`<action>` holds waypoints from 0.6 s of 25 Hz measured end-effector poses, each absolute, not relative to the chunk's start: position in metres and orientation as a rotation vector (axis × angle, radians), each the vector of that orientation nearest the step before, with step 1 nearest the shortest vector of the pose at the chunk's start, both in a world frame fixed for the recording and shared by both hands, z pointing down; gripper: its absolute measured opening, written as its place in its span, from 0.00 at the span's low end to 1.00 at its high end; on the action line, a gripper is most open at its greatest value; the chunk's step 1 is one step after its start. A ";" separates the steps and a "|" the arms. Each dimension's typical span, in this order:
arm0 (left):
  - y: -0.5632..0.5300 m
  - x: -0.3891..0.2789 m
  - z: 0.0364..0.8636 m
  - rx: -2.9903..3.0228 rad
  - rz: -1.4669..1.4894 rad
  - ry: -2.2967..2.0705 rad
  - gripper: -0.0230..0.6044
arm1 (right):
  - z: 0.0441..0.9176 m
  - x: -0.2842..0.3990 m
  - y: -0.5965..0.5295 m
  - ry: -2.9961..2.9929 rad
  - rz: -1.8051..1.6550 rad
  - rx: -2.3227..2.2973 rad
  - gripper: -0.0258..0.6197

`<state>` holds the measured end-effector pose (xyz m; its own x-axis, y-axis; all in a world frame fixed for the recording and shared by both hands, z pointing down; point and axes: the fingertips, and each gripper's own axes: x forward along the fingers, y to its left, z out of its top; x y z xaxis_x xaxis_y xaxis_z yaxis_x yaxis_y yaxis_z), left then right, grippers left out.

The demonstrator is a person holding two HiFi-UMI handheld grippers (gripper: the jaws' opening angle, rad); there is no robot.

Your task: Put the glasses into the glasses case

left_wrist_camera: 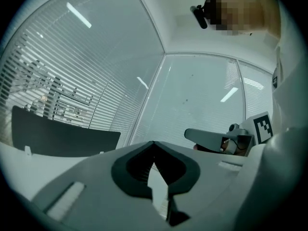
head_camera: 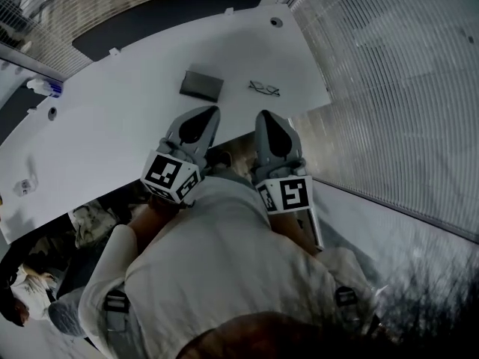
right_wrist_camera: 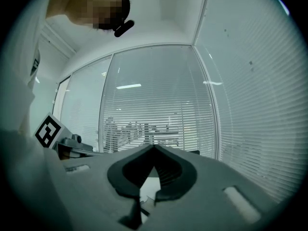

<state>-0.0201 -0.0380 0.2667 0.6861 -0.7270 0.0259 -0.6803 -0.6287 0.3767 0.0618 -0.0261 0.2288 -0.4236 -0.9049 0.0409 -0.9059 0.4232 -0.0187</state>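
Note:
On the white table [head_camera: 112,126] a dark closed glasses case [head_camera: 200,86] lies flat. The dark-framed glasses [head_camera: 264,89] rest to its right, apart from it. My left gripper [head_camera: 210,111] [left_wrist_camera: 154,143] is held level at the table's near edge, pointing toward the case, its jaws meeting at the tip with nothing in them. Beside it my right gripper [head_camera: 264,114] [right_wrist_camera: 154,147] is shut and empty, pointing toward the glasses. Both stop short of the objects. Neither gripper view clearly shows the case or the glasses.
A white bottle with a blue part [head_camera: 45,87] stands at the table's far left, and a small object [head_camera: 25,186] lies near the left edge. A dark panel [head_camera: 172,13] runs behind the table. Glass walls with blinds [head_camera: 389,73] close off the right. A person [head_camera: 30,283] is at lower left.

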 end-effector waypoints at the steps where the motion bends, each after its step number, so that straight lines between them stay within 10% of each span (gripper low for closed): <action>1: -0.042 -0.017 0.267 2.533 -0.179 -1.096 0.04 | 0.229 0.065 -0.029 -2.627 0.063 1.673 0.04; 15: -0.049 0.036 0.294 2.489 -0.081 -1.010 0.04 | 0.258 0.114 -0.041 -2.534 0.170 1.684 0.04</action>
